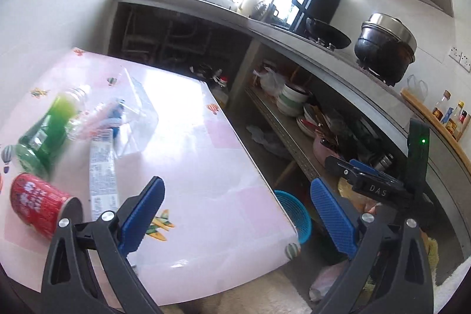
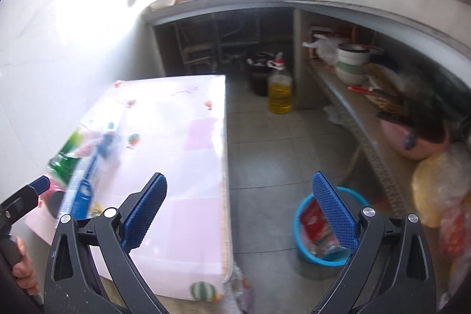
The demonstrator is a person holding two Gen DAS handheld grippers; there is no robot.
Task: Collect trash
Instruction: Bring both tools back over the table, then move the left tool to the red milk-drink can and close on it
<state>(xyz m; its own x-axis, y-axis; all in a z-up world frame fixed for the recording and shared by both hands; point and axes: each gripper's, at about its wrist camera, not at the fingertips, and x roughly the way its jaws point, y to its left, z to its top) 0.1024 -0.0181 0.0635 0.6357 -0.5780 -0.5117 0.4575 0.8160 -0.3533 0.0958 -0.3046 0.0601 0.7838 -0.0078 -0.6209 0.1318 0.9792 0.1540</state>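
Two grippers, both mine, both with fingers spread wide and nothing between the blue pads.

Left wrist view: my left gripper (image 1: 237, 214) hangs over the near edge of the table (image 1: 206, 167), which wears a pale pink cloth printed with planes and balloons. The trash sits at the left of the frame, up and left of my left finger. Red can (image 1: 38, 203) on its side at lower left, closest to that finger but not touching. Green bottle (image 1: 44, 137) above it, blurred. Crumpled clear plastic bottle (image 1: 117, 114) further in, with a loose label strip (image 1: 101, 169) running down toward my left finger. Blue basket (image 1: 295, 212) on the floor shows between my fingers, just off the table's corner. My right gripper (image 1: 362, 172) enters at the right edge of that frame, above my right finger.

Right wrist view: my right gripper (image 2: 238, 214) straddles the table's right edge. The blue basket (image 2: 297, 228) lies at lower right, partly behind my right finger; a red wrapper (image 2: 316, 225) lies inside it. The green bottle (image 2: 66, 158) and a blurred blue-and-white label (image 2: 88, 175) lie at the left, beyond my left finger. A yellow oil jug (image 2: 279, 91) stands on the floor at upper centre.
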